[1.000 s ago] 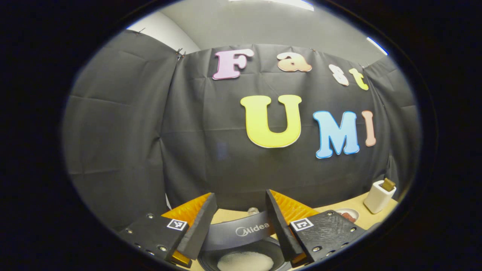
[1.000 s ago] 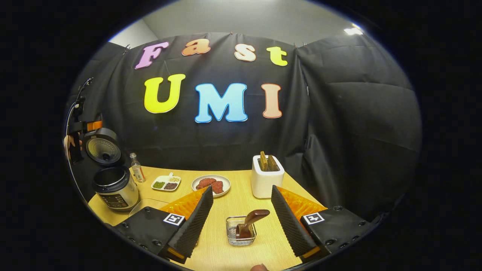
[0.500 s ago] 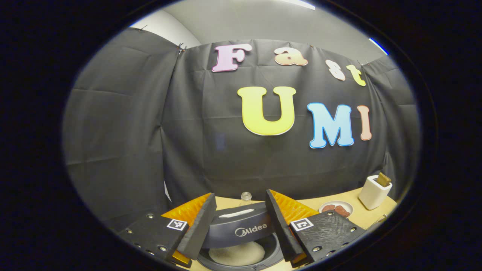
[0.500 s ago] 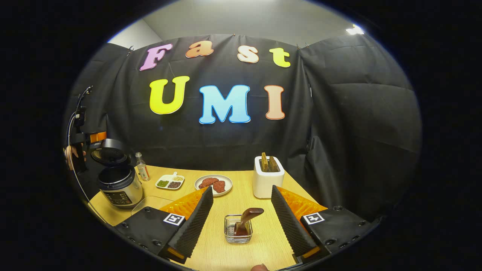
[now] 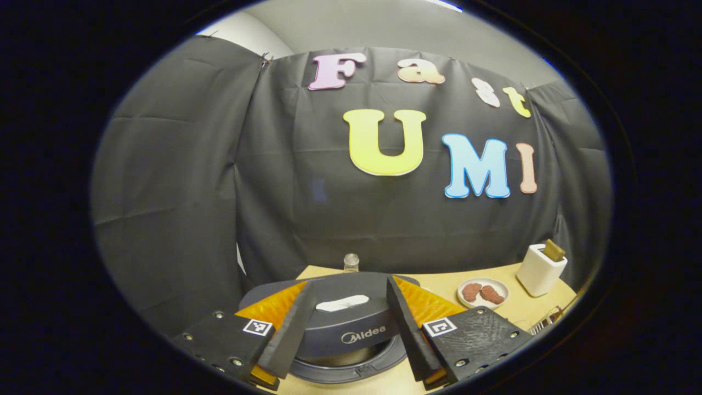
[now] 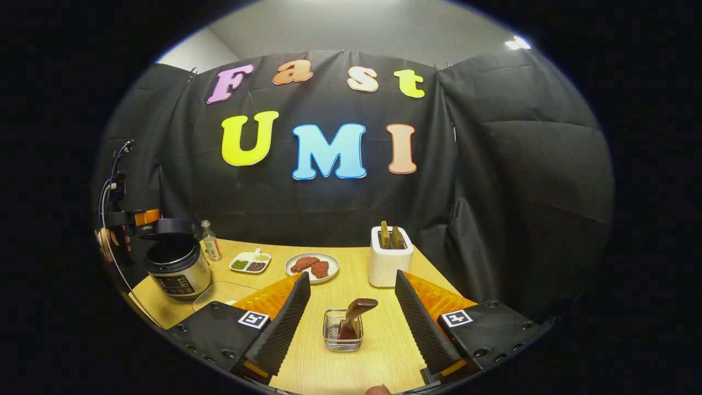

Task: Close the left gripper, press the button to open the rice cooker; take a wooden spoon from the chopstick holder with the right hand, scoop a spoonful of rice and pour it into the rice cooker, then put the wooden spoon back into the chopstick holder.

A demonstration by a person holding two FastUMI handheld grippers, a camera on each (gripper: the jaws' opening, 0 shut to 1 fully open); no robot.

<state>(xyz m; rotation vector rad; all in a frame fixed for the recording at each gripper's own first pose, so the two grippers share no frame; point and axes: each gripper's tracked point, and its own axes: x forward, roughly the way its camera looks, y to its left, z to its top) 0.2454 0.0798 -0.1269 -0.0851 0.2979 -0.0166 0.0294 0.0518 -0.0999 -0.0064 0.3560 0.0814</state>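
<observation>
Right gripper view: one wooden spoon (image 6: 354,317) in one chopstick holder (image 6: 343,338) (right tool (image 6: 352,323) spread, ungrasping).

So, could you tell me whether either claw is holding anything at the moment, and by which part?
Neither holds anything. The right claw is open, with the wooden spoon standing free in the chopstick holder. The left claw is open over the rice cooker lid.

Black cloth walls (image 6: 521,164) round a pale wooden table (image 6: 351,269), grey ceiling (image 6: 356,27) above.
</observation>
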